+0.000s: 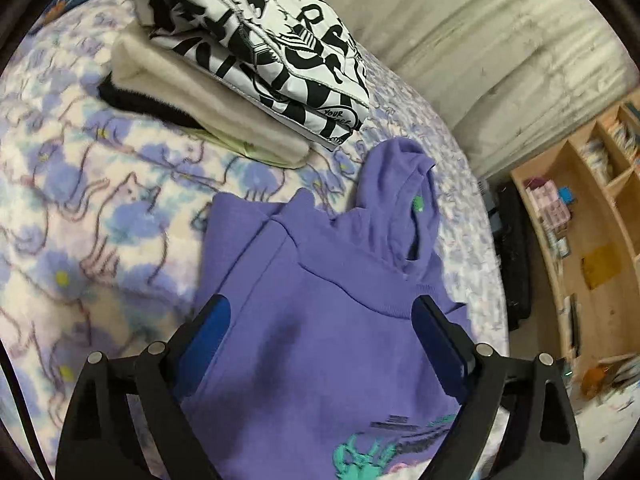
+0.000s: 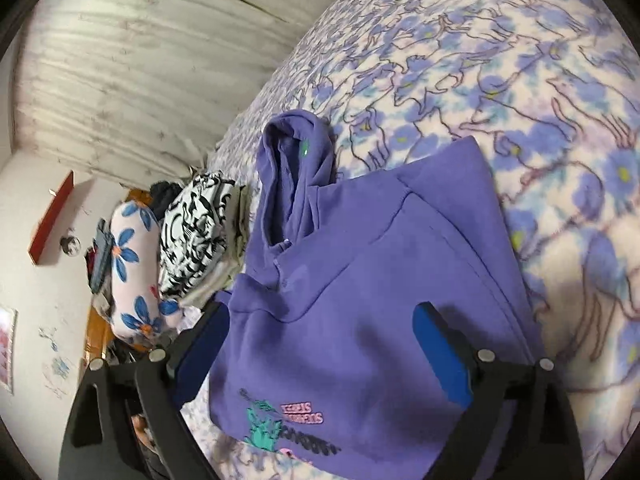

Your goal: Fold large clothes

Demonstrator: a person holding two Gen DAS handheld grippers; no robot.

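Through the left wrist camera we see our left gripper (image 1: 320, 312) with its jaws spread wide and released, the blue pads standing apart above the purple hoodie (image 1: 320, 320) without pinching any cloth. The hoodie lies on the fleece blanket (image 1: 80, 208) printed with blue flowers and cat outlines, its hood (image 1: 404, 200) flopped toward the far edge of the bed and a teal graphic (image 1: 360, 456) showing near the bottom of the view. Beyond the hoodie, apart from it, a stack of folded clothes rests on the blanket: a black-and-white printed garment (image 1: 260, 44) on top of a cream one (image 1: 208, 112), with a dark piece beneath. To the right, past the bed's edge, stands a wooden shelf unit (image 1: 592, 240). Through the right wrist camera we see our right gripper (image 2: 320, 316) likewise released, its jaws wide apart over the hoodie's (image 2: 360, 300) chest and gripping nothing. The hood (image 2: 292, 176) lies crumpled at the top, and the teal and pink print (image 2: 280, 420) sits low in the view. To the left lie the black-and-white garment (image 2: 192, 232) and a pillow with blue flowers (image 2: 132, 264).
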